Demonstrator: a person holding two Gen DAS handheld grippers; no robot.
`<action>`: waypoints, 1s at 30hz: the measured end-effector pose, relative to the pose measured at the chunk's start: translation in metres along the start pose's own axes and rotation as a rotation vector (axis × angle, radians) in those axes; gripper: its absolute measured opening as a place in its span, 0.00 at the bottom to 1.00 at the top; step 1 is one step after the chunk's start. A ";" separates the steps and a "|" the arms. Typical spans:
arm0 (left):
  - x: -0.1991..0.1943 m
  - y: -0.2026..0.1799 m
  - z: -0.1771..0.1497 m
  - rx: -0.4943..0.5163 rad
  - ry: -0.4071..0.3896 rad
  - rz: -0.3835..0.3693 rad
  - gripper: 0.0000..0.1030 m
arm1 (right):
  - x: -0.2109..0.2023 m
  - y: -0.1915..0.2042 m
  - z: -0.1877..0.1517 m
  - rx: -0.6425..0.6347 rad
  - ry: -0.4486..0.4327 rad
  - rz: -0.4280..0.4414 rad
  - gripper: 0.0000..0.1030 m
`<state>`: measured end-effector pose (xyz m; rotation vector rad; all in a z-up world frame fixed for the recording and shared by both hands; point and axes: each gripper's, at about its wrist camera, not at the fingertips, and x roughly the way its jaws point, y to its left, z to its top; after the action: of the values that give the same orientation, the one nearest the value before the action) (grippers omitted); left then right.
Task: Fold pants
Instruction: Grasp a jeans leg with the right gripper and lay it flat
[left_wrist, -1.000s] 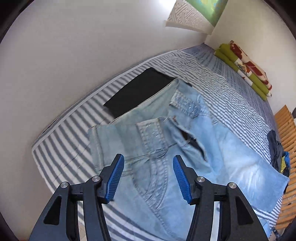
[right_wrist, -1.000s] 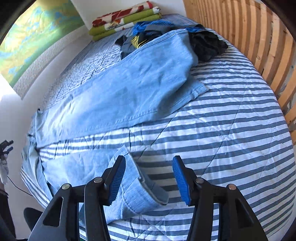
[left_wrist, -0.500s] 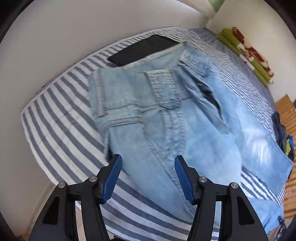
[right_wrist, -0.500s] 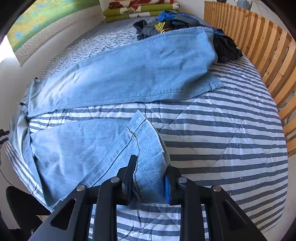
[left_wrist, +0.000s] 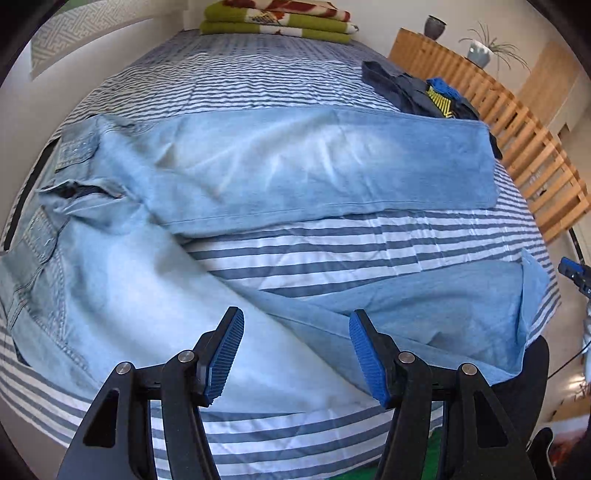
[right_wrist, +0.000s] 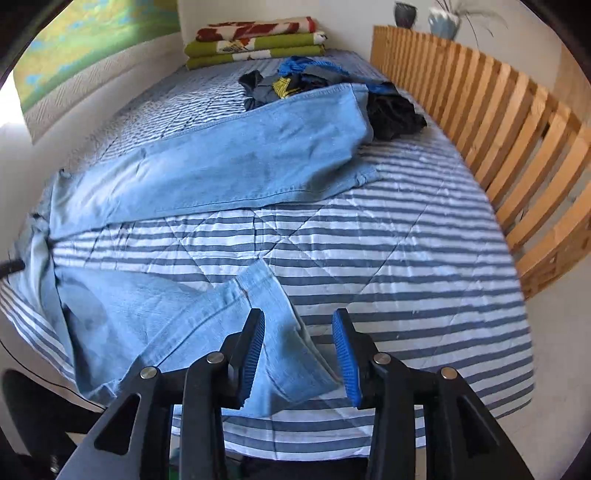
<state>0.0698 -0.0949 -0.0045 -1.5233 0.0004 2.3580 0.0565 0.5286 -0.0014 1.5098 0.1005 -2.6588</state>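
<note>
While the jeans (left_wrist: 280, 162) are lying spread across the striped bed (left_wrist: 332, 243), with the waist at nine o'clock, one leg is running straight toward three o'clock and the other is slanting down toward five o'clock. Being denim, they are probably handling as soft, limp and fairly heavy, sagging from any single hold, so the thick hem or waistband is looking like the surest place to pinch. In the right view, the right gripper (right_wrist: 298, 356) is opening, its pads straddling the near leg's hem (right_wrist: 280, 332) at six o'clock without pressing it. The left gripper (left_wrist: 295, 354) is hovering wide open above the near thigh, holding nothing. No containers are showing; a clothes pile (right_wrist: 332, 92) is sitting at one o'clock.
</note>
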 end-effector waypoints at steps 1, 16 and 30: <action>0.002 -0.005 0.001 0.002 0.001 -0.005 0.61 | -0.004 0.009 -0.001 -0.038 -0.009 0.020 0.35; -0.048 0.068 -0.009 -0.165 -0.065 0.084 0.61 | 0.035 0.241 -0.065 -0.673 0.159 0.401 0.43; -0.053 0.088 -0.008 -0.227 -0.103 0.109 0.61 | -0.025 0.222 0.068 -0.573 -0.164 0.233 0.02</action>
<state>0.0725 -0.1945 0.0230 -1.5329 -0.2205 2.5962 0.0338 0.3020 0.0512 1.0466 0.5789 -2.2797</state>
